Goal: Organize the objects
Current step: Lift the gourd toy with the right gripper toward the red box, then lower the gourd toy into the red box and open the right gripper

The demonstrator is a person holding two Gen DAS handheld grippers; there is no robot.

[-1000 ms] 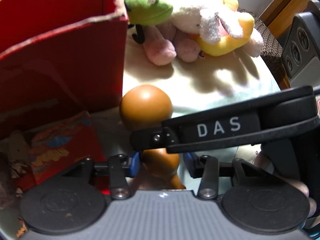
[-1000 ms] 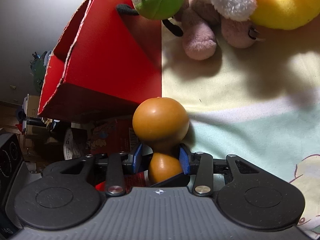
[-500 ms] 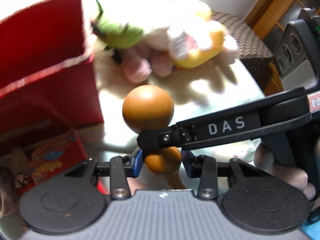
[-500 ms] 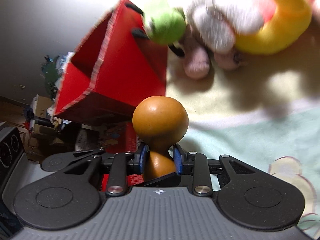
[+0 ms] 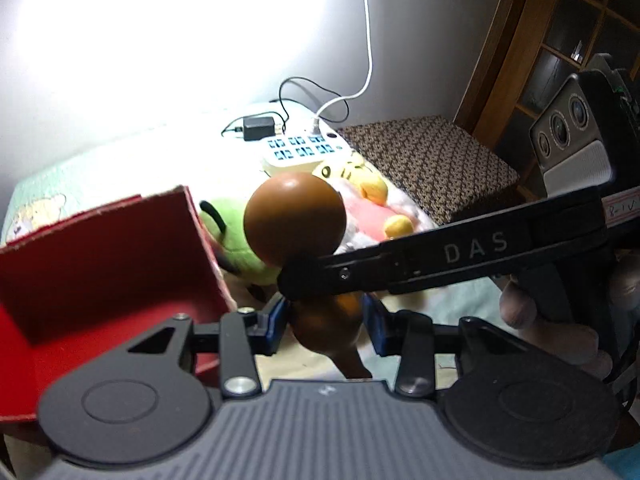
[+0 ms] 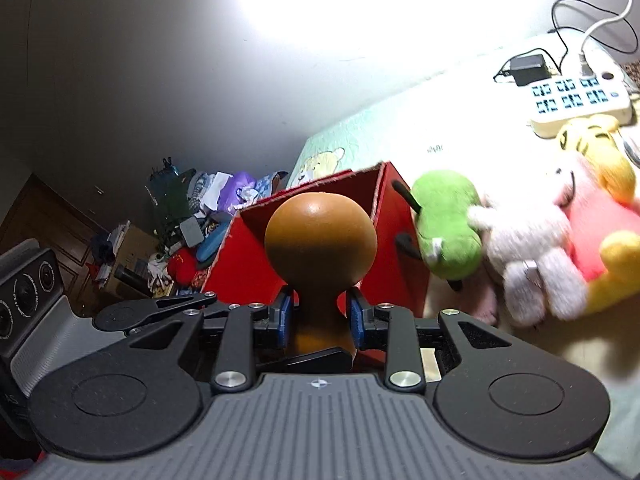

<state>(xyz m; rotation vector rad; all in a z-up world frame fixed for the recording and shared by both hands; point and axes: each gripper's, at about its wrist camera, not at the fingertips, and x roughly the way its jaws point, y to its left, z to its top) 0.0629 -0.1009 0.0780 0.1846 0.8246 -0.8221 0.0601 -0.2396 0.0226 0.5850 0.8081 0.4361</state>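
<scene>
Left gripper (image 5: 324, 322) and right gripper (image 6: 320, 316), jaws narrowly parted, both clamped on the brown gourd (image 6: 320, 240).

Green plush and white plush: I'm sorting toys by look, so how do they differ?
The green plush is smooth with black limbs and lies beside the red box; the white plush is fluffy and lies farther from it, against a yellow toy. Both are soft toys on the bedcover.

"DAS" printed white on black claw arm (image 5: 472, 258).
</scene>
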